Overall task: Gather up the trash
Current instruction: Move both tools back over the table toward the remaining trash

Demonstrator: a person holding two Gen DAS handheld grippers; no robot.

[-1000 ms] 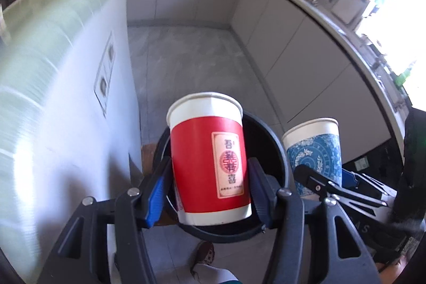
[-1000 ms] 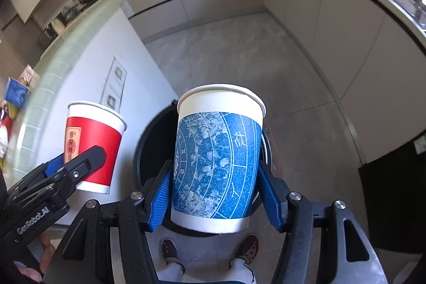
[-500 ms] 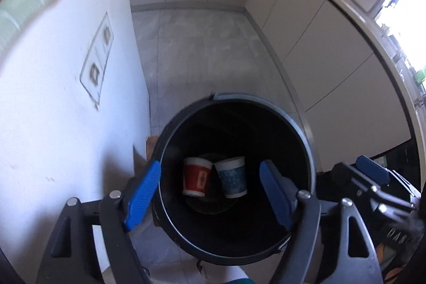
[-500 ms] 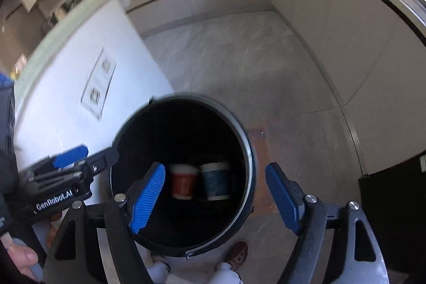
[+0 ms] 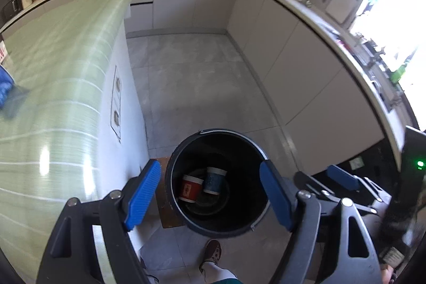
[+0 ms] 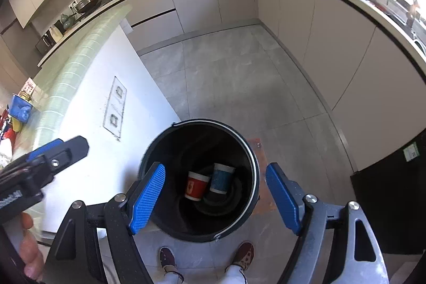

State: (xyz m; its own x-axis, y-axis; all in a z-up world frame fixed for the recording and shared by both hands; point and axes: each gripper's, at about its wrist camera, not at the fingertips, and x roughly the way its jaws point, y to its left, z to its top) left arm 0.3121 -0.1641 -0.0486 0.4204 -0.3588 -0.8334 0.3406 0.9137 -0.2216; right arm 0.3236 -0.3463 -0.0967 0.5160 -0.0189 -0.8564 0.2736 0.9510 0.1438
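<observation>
A black round trash bin (image 5: 247, 148) stands on the floor below both grippers; it also shows in the right wrist view (image 6: 239, 135). Inside it lie a red paper cup (image 5: 189, 188) (image 6: 196, 185) and a blue patterned paper cup (image 5: 213, 179) (image 6: 222, 177), side by side at the bottom. My left gripper (image 5: 210, 193) is open and empty above the bin. My right gripper (image 6: 215, 193) is open and empty above the bin; it also shows at the right of the left wrist view (image 5: 343, 177).
A white island with a green tiled top (image 5: 53, 87) stands left of the bin. Grey kitchen cabinets (image 5: 306, 65) run along the back and right. The person's feet (image 6: 205, 257) are just in front of the bin. A blue item (image 6: 20, 108) sits on the island top.
A second ago each gripper held a cup above the bin. Both opened and the cups dropped in. Since then both grippers have lifted higher above the bin.
</observation>
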